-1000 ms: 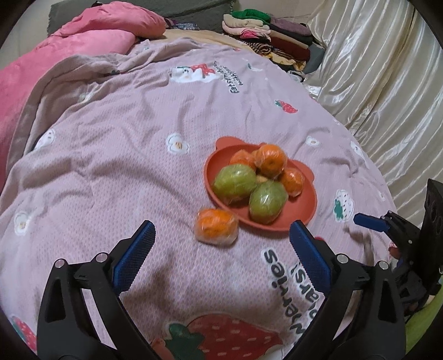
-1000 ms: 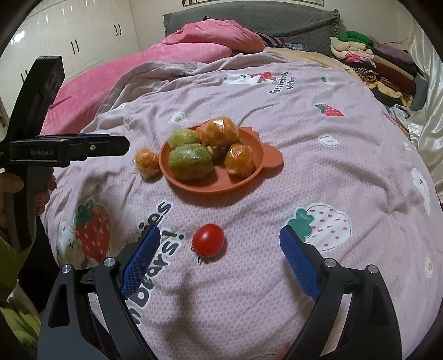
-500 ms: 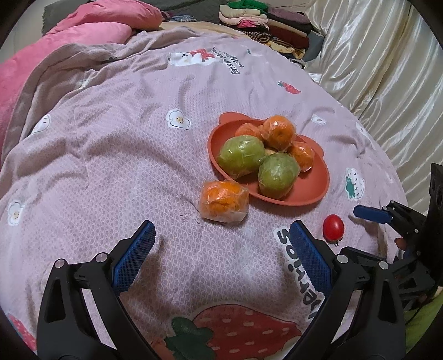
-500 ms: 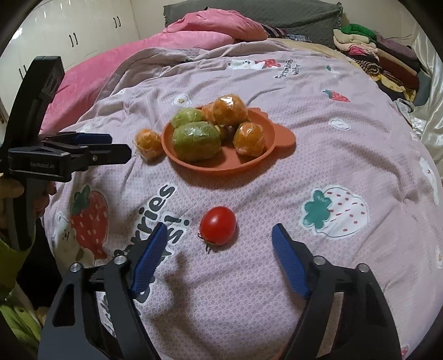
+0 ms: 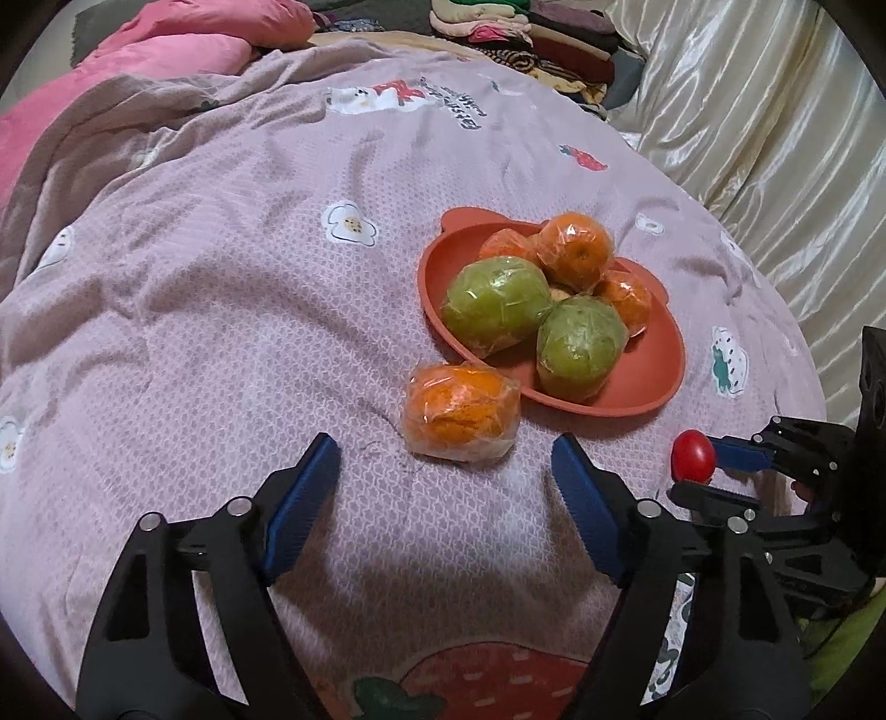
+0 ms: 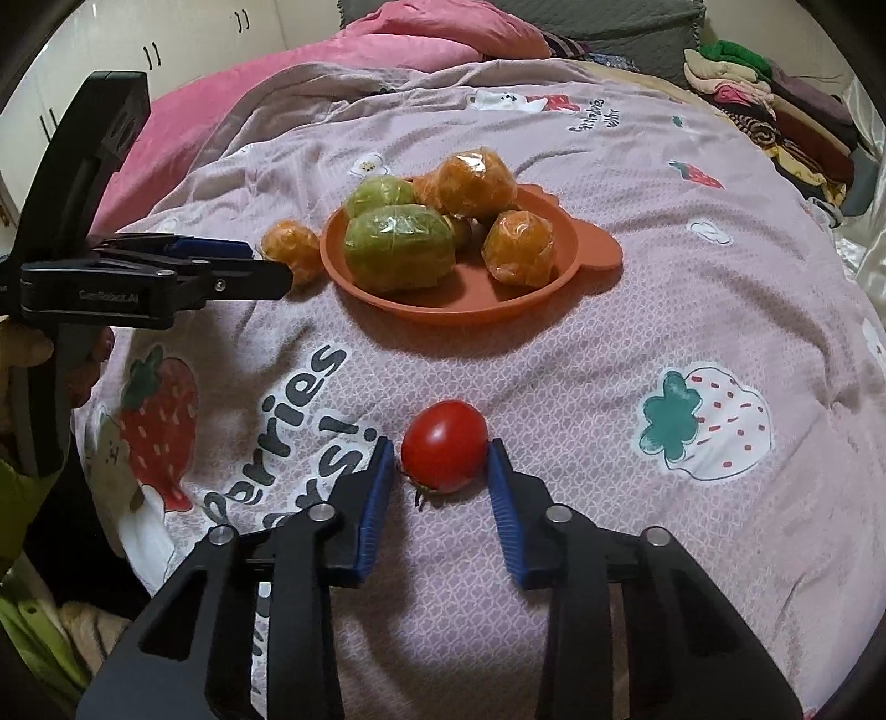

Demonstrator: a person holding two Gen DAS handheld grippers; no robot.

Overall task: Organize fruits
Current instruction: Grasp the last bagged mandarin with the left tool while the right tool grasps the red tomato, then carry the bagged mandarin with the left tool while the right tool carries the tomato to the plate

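An orange-red plate (image 5: 637, 382) (image 6: 559, 243) on the bed quilt holds wrapped oranges and two wrapped green fruits (image 5: 493, 304) (image 6: 398, 246). One wrapped orange (image 5: 462, 412) (image 6: 290, 249) lies on the quilt beside the plate. My left gripper (image 5: 446, 465) (image 6: 266, 260) is open, its jaws just short of that orange. A small red tomato (image 6: 443, 446) (image 5: 692, 457) lies on the quilt between the jaws of my right gripper (image 6: 440, 462) (image 5: 714, 471). The right jaw touches the tomato; a small gap shows at the left jaw.
The quilt (image 5: 221, 310) covers a bed with a pink blanket (image 5: 183, 39) at the far side. Folded clothes (image 6: 775, 105) are stacked at the far right. A cream curtain (image 5: 775, 111) hangs along the right edge of the bed.
Both grippers moved forward and down. The left one closed in on the loose wrapped orange. The right one came around the tomato and its jaws narrowed onto it.
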